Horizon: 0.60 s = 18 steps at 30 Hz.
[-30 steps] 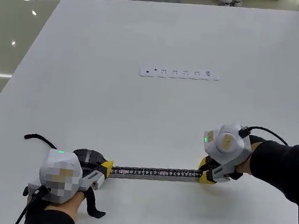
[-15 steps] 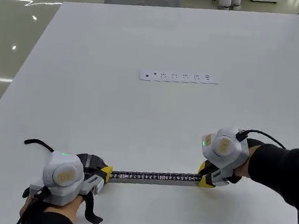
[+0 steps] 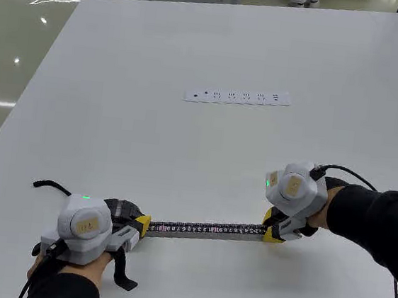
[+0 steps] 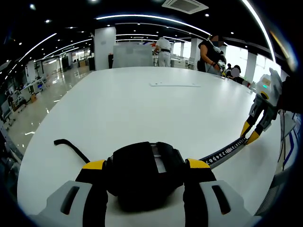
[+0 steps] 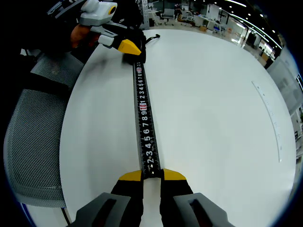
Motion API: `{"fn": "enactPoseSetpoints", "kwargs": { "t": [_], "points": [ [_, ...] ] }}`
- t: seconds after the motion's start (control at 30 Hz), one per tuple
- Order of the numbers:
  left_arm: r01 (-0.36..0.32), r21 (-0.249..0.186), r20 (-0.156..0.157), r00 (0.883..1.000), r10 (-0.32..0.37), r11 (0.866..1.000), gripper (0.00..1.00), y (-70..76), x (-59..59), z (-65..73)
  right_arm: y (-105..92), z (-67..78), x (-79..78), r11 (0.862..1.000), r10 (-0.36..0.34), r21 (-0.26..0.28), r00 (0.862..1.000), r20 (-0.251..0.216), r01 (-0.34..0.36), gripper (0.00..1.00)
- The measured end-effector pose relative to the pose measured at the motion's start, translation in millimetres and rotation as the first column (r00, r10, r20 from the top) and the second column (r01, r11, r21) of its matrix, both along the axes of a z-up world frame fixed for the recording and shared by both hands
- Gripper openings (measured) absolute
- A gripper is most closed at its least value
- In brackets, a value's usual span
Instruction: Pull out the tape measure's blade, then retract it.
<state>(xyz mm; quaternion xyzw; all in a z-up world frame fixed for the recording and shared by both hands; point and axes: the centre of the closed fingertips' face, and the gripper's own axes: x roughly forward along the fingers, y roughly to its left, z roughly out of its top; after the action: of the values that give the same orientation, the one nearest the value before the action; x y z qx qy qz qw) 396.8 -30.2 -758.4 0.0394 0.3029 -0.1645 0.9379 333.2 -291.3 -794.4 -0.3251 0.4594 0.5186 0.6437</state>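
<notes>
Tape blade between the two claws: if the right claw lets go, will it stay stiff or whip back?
Probably stiff: the blade runs straight from the case to the right claw without sag. Being a retracting tape, it likely whips back toward the case if released. The left claw grips the case, so that end should stay put.

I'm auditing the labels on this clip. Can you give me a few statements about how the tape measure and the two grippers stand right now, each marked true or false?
1. The left gripper is shut on the tape measure case. True.
2. The blade is fully retracted. False: it stretches along the table from the case to the right gripper.
3. The right gripper's fingers pinch the blade's end. True.
4. The power strip lies on top of the blade. False: it lies apart, farther out on the table.
</notes>
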Motion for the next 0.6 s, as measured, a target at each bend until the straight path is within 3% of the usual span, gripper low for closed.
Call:
{"fn": "enactPoseSetpoints", "kwargs": {
  "t": [0.23, 0.6],
  "points": [
    [0.002, -0.001, -0.008, 1.0, -0.002, 1.0, 0.6, 0.6, -0.8, -0.6, 2.6, -0.3, -0.4, 1.0, -0.02, 0.0, 1.0, -0.009, 0.02, 0.08],
    [0.003, 0.005, -0.01, 1.0, -0.003, 1.0, 0.6, 0.4, -1.4, -1.0, 4.8, -1.8, 0.0, 1.0, 0.019, -0.021, 1.0, -0.003, -0.02, 0.08]
  ]
}}
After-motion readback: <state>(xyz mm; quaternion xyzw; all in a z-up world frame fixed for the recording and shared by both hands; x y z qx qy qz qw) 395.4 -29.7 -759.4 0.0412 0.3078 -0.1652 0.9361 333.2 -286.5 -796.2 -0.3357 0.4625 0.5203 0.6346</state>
